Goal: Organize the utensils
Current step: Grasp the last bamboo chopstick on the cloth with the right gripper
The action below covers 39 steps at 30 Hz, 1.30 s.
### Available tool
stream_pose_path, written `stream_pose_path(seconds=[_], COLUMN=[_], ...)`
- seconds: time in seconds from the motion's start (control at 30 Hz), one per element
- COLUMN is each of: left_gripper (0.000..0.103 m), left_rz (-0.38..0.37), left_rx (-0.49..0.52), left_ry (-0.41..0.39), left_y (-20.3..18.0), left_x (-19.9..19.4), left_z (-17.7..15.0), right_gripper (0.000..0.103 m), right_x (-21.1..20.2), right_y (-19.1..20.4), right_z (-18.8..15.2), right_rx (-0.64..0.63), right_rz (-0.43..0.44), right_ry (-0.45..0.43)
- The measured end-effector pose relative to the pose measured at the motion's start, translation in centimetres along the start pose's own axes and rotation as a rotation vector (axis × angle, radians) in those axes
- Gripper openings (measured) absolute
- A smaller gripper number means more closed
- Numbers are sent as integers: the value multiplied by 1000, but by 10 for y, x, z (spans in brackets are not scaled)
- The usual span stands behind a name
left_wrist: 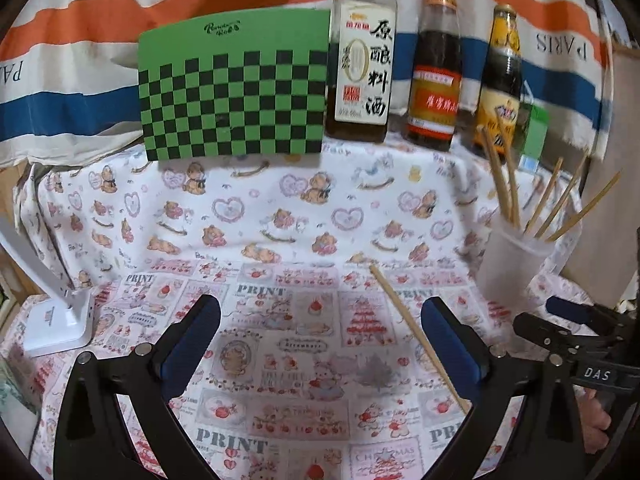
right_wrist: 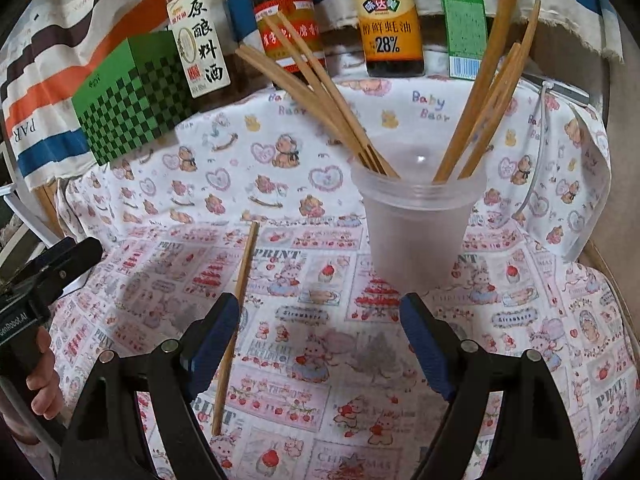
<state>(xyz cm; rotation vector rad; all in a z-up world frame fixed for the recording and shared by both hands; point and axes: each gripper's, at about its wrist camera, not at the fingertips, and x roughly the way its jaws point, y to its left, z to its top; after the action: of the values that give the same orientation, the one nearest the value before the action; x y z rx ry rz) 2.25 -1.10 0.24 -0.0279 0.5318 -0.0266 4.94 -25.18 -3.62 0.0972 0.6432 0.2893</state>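
The left gripper has its blue-padded jaws spread wide with nothing between the pads, and the right gripper likewise stands wide apart and empty. A single loose chopstick lies flat on the printed tablecloth, not gripped by either tool. In the left wrist view it runs diagonally in the gap between the jaws, close to the right-hand pad, and its near end passes behind that finger. In the right wrist view the same stick runs beside the left-hand pad, partly hidden by it; whether it touches I cannot tell. Just beyond the right gripper's jaws a translucent plastic cup stands upright on the cloth, holding two fans of chopsticks that lean against opposite sides of its rim. Toward the table's far edge stand a green checkered box, a bottle of cooking wine, a red-capped sauce bottle, an oyster sauce bottle and a small green carton, all before a striped cloth. At the table's left edge sits a white lamp base.
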Motion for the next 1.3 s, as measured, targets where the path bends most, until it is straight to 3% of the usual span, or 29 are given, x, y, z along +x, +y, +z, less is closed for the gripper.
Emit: stream_pose_path(seconds=[0.1, 0.23, 0.33, 0.57, 0.7, 0.87, 0.97, 1.03, 1.1, 1.3], left_gripper=[102, 102, 102, 102, 102, 102, 102, 102, 102, 102], left_rz=[24, 12, -32, 9, 48, 94, 90, 86, 94, 119], left_rx=[16, 19, 21, -10, -21, -49, -75, -85, -85, -55], left_ry=[45, 44, 65, 117, 97, 36, 20, 14, 16, -10], left_y=[-4, -5, -3, 5, 10, 18, 23, 25, 26, 19], left_x=[7, 6, 7, 17, 14, 4, 1, 0, 0, -5], left_z=[-2, -3, -3, -4, -2, 3, 4, 5, 5, 5], right_gripper=[84, 84, 84, 84, 84, 84, 70, 51, 38, 23], right_x=[2, 6, 7, 11, 18, 17, 20, 24, 30, 39], right_y=[5, 14, 17, 24, 32, 43, 55, 63, 69, 76], right_z=[-2, -5, -7, -11, -14, -18, -23, -27, -31, -39], right_rx=[-26, -96, -102, -122, -129, -143, -167, -182, -201, -244], right_rz=[-26, -88, -74, -78, -15, 28, 60, 86, 87, 98], right_ry=[10, 8, 20, 46, 99, 101, 123, 158, 187, 227])
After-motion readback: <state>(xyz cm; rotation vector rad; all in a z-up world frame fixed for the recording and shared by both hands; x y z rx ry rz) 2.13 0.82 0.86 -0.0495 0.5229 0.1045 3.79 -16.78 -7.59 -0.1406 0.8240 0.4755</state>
